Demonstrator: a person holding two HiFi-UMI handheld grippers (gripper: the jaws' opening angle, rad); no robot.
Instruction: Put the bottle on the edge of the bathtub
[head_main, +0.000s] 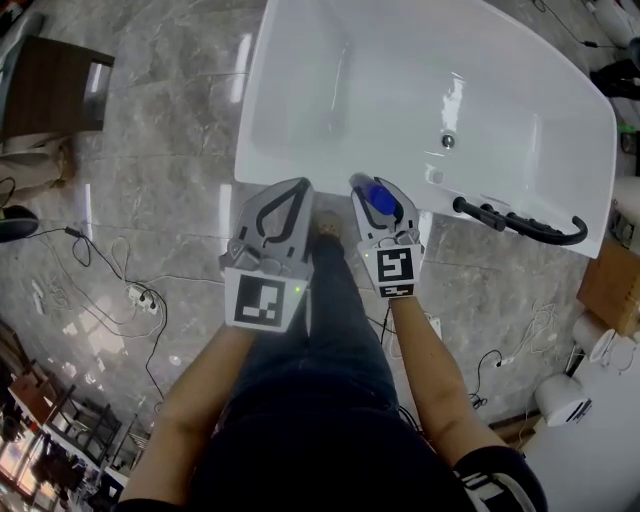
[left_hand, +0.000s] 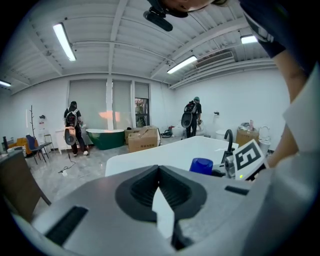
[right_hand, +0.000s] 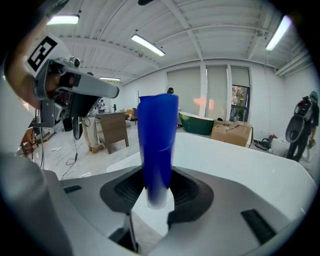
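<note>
At white bathtub rim, blue bottle clamped in right gripper

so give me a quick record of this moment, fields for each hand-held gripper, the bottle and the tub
left hand-held gripper: shut, nothing in it
right hand-held gripper: shut on the blue bottle
blue bottle: at the near rim of the white bathtub in the head view
bathtub: black tap on its rim, at the head view's right
task: bottle not yet released

Right gripper clamps blue bottle upright — white bathtub beyond
</note>
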